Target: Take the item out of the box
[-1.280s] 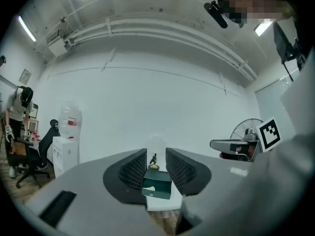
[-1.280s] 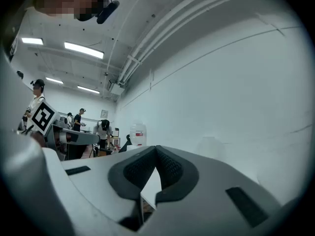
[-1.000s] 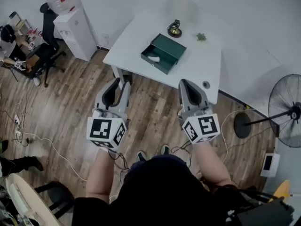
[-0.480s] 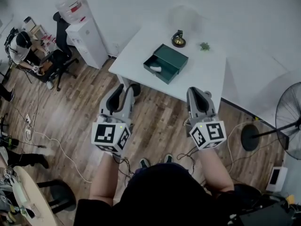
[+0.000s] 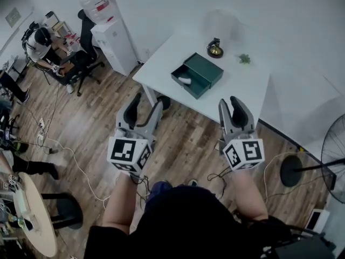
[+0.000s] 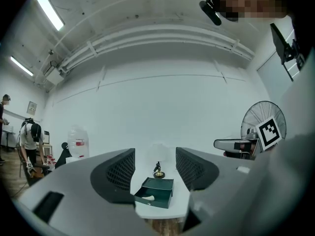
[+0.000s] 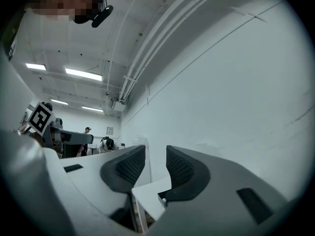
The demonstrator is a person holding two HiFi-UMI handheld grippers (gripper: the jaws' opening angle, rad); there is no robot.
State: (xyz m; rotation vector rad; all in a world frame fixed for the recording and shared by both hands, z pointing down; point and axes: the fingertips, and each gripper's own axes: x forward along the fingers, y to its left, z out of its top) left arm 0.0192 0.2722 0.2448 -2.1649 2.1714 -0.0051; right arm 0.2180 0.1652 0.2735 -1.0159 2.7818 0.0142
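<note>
A dark green box (image 5: 197, 75) lies open on the white table (image 5: 237, 88), with a small white item (image 5: 185, 80) at its near end. Both grippers hang over the wooden floor, short of the table's near edge. My left gripper (image 5: 145, 102) points at the box; its jaws have just been opening and nothing is between them. In the left gripper view the box (image 6: 156, 192) and the item (image 6: 149, 197) show beyond the left gripper (image 6: 155, 168). My right gripper (image 5: 229, 102) has also just been opening and is empty. The right gripper (image 7: 156, 167) faces the table's corner (image 7: 150, 191).
A brass ornament (image 5: 215, 48) and a small green sprig (image 5: 245, 59) sit behind the box. A water dispenser (image 5: 112, 39) stands left of the table, a floor fan (image 5: 333, 163) at the right. A person (image 5: 42, 41) sits at a desk far left. Cables (image 5: 64, 161) run over the floor.
Both grippers' jaws were shut in the earlier frames and now stand apart. Both hands have moved toward the table, which sits nearer to the grippers in the head view.
</note>
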